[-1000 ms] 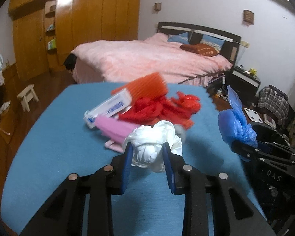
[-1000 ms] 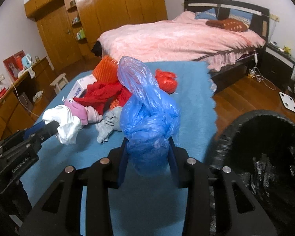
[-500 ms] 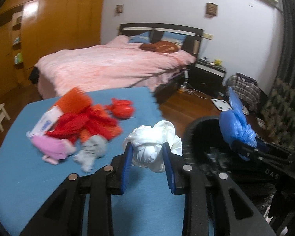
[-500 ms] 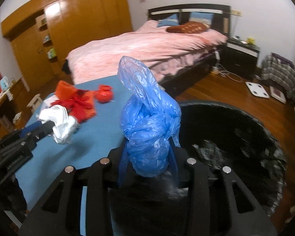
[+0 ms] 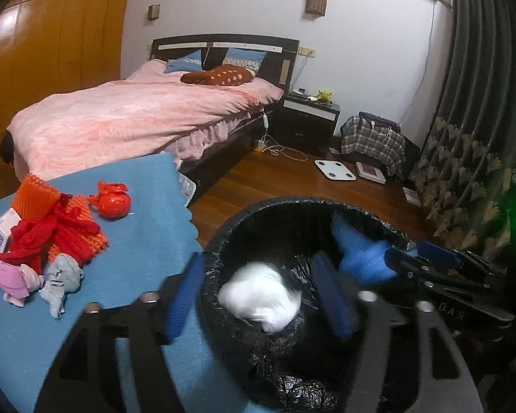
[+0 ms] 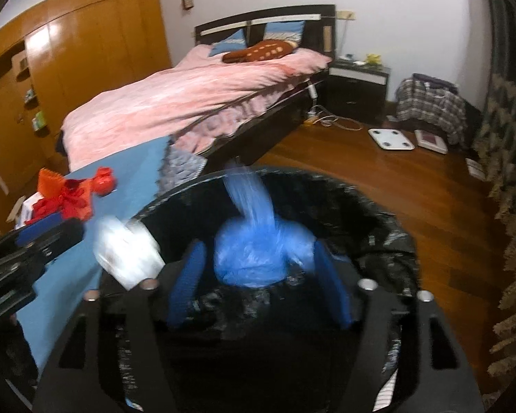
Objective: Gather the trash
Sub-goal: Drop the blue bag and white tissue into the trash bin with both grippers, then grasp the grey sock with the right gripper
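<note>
Both grippers hang over the black-lined bin (image 5: pixel 275 213), jaws opening. The left gripper (image 5: pixel 258 296) is spread, its pads clear of the white wad (image 5: pixel 259 296), which sits blurred between them above the bin's mouth. The right gripper (image 6: pixel 258 282) is spread too, and the blue bag (image 6: pixel 258 251) lies between its pads, also blurred, over the bin. To the left gripper's left, red, orange, pink and grey scraps (image 5: pixel 51 241) remain on the blue table (image 5: pixel 148 213)
</note>
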The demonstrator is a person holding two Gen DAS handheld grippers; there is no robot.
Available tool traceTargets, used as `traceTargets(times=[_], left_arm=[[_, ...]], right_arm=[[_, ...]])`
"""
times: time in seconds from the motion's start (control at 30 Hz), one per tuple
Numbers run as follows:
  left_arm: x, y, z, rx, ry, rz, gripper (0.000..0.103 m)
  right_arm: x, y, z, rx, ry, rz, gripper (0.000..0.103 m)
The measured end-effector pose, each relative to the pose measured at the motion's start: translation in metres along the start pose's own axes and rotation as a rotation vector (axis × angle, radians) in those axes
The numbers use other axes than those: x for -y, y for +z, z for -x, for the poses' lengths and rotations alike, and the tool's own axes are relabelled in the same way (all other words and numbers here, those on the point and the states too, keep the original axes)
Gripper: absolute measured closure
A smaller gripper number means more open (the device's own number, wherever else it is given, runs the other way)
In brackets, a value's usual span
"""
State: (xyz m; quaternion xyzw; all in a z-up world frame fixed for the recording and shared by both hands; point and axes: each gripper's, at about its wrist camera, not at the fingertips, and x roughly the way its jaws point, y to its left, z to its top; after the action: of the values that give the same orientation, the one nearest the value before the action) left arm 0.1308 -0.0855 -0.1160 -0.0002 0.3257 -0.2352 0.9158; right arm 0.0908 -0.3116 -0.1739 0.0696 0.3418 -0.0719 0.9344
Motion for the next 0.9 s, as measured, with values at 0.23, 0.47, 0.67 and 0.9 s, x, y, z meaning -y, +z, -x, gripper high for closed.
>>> traceTargets(times=[0.23,0.47,0.67,0.9], left_arm=[[-0.031,-0.001,0.015,0.028,0.092,0.031,0.020],[-0.078,-0.014,0.038,0.049,0.238,0.063,0.015],[-0.133,-0.034,0.058,0.040,0.379,0.119,0.015],[-0.193,-0.051,0.068,0.033,0.525,0.193,0.015]], right_arm=[[0.002,-0.003,0.003,0.022,0.003,-0.005,0.008],[-0.042,0.005,0.000,0.018,0.064,0.040,0.006],[-0.102,0.010,-0.010,0.026,0.160,0.115,0.006],[-0.170,0.009,-0.026,0.040,0.246,0.195,0.006]])
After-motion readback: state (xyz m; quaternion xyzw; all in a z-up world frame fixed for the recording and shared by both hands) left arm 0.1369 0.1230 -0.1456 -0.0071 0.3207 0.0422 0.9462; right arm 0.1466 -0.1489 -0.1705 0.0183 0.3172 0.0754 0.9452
